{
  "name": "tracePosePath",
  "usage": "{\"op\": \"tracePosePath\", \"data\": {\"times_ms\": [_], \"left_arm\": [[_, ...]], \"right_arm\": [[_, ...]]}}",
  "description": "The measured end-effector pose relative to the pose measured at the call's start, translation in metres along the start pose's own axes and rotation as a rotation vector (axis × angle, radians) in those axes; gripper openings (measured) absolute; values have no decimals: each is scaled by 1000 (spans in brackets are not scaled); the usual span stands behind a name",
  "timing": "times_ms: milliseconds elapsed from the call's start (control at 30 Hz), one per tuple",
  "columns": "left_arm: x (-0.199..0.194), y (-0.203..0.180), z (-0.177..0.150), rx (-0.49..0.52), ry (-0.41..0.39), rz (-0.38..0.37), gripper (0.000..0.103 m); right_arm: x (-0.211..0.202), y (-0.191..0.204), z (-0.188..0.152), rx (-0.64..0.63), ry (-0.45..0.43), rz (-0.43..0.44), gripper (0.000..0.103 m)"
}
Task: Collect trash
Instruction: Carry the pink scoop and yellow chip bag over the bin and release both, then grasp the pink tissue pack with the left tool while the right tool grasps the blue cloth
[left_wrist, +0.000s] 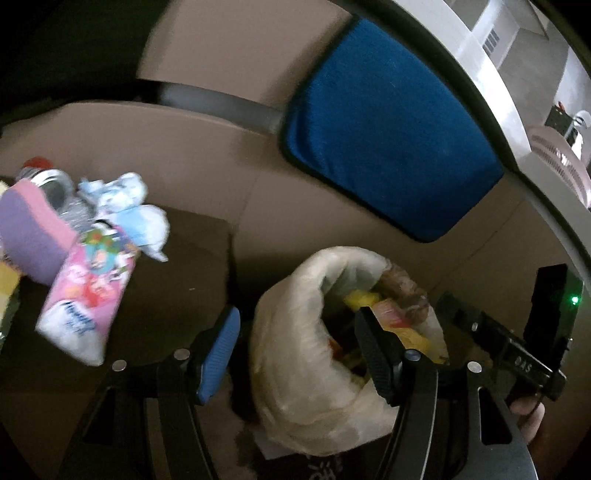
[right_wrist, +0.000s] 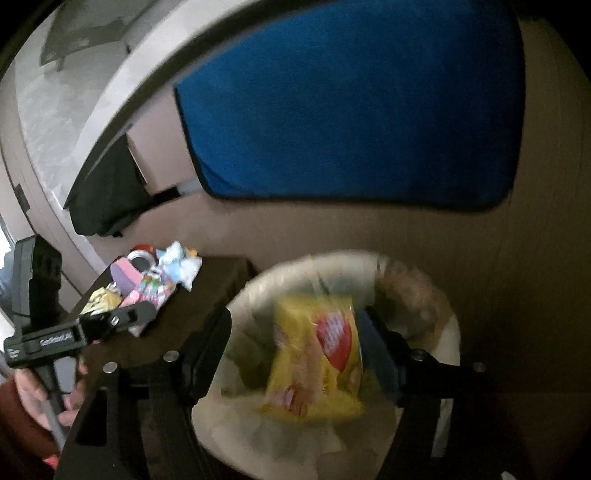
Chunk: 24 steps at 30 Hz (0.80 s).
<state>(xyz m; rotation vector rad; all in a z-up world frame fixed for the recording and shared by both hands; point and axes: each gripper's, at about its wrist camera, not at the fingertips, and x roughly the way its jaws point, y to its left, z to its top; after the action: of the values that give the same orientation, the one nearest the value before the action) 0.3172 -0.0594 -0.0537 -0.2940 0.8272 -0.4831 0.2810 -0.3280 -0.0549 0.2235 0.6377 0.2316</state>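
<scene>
A lined trash bin (left_wrist: 295, 354) stands beside a dark low table (left_wrist: 184, 258); it also shows in the right wrist view (right_wrist: 258, 288). My right gripper (right_wrist: 291, 354) is open over the bin's mouth, and a blurred yellow snack packet (right_wrist: 317, 354) hangs between its jaws over the bin. My left gripper (left_wrist: 295, 354) is open and empty, just above the bin's near rim. On the table lie a pink tissue pack (left_wrist: 88, 295), crumpled white paper (left_wrist: 133, 206), a plastic bottle with a red cap (left_wrist: 48, 181) and a purple-pink packet (left_wrist: 29, 232).
A brown sofa (left_wrist: 221, 74) with a blue cushion (left_wrist: 388, 129) stands behind the table and bin. The right gripper's body (left_wrist: 517, 343) shows at right in the left wrist view. A black cloth (right_wrist: 107, 195) lies on the sofa arm.
</scene>
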Motion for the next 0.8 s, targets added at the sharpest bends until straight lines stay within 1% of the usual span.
{"op": "tracePosePath", "data": {"times_ms": [67, 100, 200, 267, 333, 400, 467, 500, 533, 567, 633, 700, 800], "left_arm": [[-11, 9, -1, -11, -16, 15, 65], [-18, 15, -1, -16, -28, 25, 65], [-39, 33, -2, -28, -63, 58, 65], [-52, 46, -3, -32, -85, 84, 65], [-67, 60, -5, -38, -107, 119, 65], [-79, 74, -8, -42, -124, 155, 65], [-91, 90, -10, -59, -136, 186, 65], [-95, 97, -10, -70, -141, 198, 65], [-101, 106, -11, -89, -151, 213, 65], [-105, 112, -11, -103, -159, 222, 65], [-114, 126, -13, -131, -169, 227, 65], [-116, 135, -15, -147, -162, 214, 65], [-108, 139, -17, -140, -135, 178, 65]], "right_arm": [[-2, 7, 2, -29, -15, -27, 69], [-2, 10, 4, -39, -3, -26, 69], [0, 23, 5, -58, 42, 23, 69], [-1, 37, 3, -111, 36, -2, 65], [1, 56, 1, -179, 36, -53, 55], [5, 69, -2, -212, 40, -64, 54], [11, 86, -5, -243, 44, -55, 53], [16, 94, -6, -257, 59, -32, 52], [20, 100, -9, -264, 72, -9, 47], [26, 106, -10, -266, 86, 12, 44], [35, 115, -14, -257, 102, 42, 43], [41, 120, -16, -237, 113, 59, 43], [51, 122, -17, -207, 123, 30, 43]]}}
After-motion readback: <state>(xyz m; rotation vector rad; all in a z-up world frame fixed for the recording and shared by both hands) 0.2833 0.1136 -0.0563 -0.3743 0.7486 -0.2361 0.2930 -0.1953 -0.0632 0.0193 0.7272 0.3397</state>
